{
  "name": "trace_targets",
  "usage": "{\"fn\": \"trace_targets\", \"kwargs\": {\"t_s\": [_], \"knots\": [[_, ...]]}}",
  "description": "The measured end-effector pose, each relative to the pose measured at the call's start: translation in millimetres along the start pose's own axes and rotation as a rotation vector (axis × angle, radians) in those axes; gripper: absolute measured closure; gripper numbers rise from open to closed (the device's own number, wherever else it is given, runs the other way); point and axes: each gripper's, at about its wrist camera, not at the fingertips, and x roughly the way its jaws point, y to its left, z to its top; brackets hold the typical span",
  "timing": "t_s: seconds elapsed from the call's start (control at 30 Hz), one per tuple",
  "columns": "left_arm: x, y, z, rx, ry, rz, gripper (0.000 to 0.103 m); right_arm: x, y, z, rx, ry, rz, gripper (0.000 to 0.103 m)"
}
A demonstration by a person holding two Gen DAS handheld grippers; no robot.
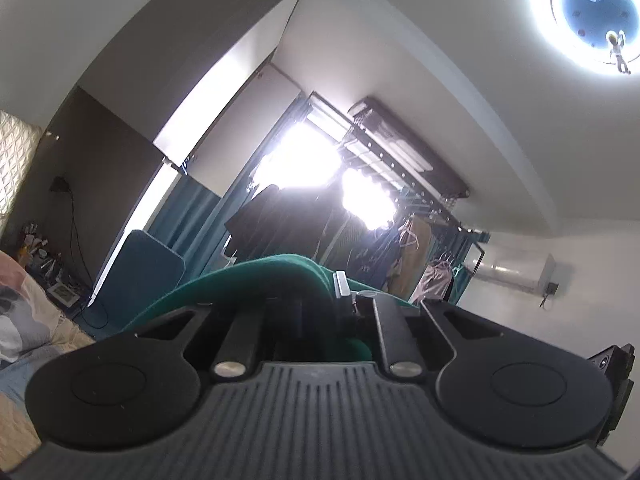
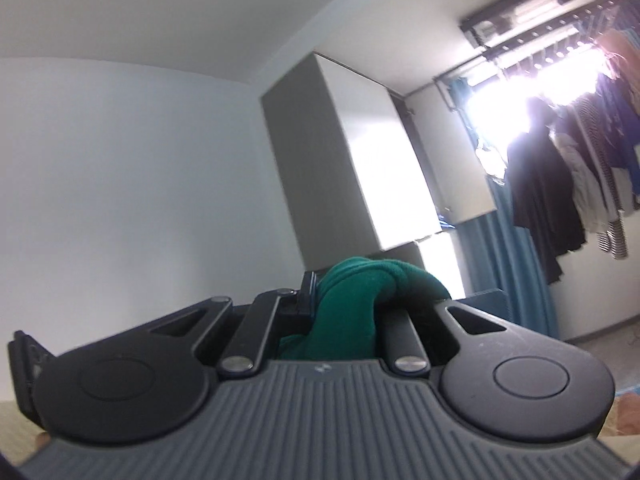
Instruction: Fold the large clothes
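Observation:
A dark green garment (image 1: 256, 280) is bunched between the fingers of my left gripper (image 1: 320, 288), which is shut on it and raised high, pointing about level at the window side of the room. The cloth runs off to the lower left in the left wrist view. In the right wrist view the same green garment (image 2: 360, 292) bulges out between the fingers of my right gripper (image 2: 344, 292), also shut on the cloth and held high. The rest of the garment hangs below both views, hidden by the gripper bodies.
A bed with patterned bedding (image 1: 24, 320) lies at the lower left. A tall wardrobe (image 2: 360, 152), blue curtains (image 2: 508, 272), a bright window (image 1: 304, 164) and a rack of hanging clothes (image 2: 560, 184) face me. A wall air conditioner (image 1: 516, 272) and a ceiling lamp (image 1: 596, 12) show on the right.

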Motion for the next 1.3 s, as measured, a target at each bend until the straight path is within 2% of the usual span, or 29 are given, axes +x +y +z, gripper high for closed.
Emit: {"fn": "trace_targets", "kwargs": {"t_s": [0.07,0.2,0.3,0.4,0.53,0.67,0.8,0.87,0.97,1.1,1.3], "knots": [[40.7,32.2,-47.3,0.003,0.046,0.022,0.087,18.7,-28.4,-25.9,0.001,0.040,-0.039,0.088],[107.5,90.5,-114.8,0.012,0.103,0.058,0.087,54.1,-86.4,-84.3,0.032,0.079,-0.078,0.088],[163.8,138.3,-158.7,0.030,0.133,0.074,0.087,94.7,-130.8,-129.4,0.035,0.105,-0.131,0.088],[221.4,193.4,-206.1,0.054,0.161,0.127,0.087,148.9,-170.8,-178.5,-0.024,0.135,-0.218,0.088],[303.1,278.0,-277.2,0.081,0.221,0.199,0.087,223.4,-240.1,-263.2,-0.030,0.165,-0.289,0.088],[370.5,369.5,-358.9,0.078,0.336,0.276,0.087,280.8,-307.4,-365.9,-0.022,0.222,-0.330,0.088],[420.7,447.1,-427.4,0.031,0.425,0.311,0.087,289.9,-340.3,-460.9,-0.030,0.244,-0.339,0.088],[438.8,470.8,-455.9,0.066,0.467,0.315,0.087,287.3,-350.0,-496.4,-0.027,0.268,-0.357,0.088],[458.7,489.7,-484.6,0.103,0.507,0.310,0.087,283.3,-364.4,-519.4,0.040,0.304,-0.382,0.088],[472.8,503.4,-495.4,0.089,0.532,0.327,0.086,284.3,-366.8,-518.2,0.089,0.351,-0.411,0.087],[470.5,493.3,-479.5,0.058,0.565,0.338,0.085,298.9,-365.6,-526.3,0.080,0.432,-0.453,0.087]]}}
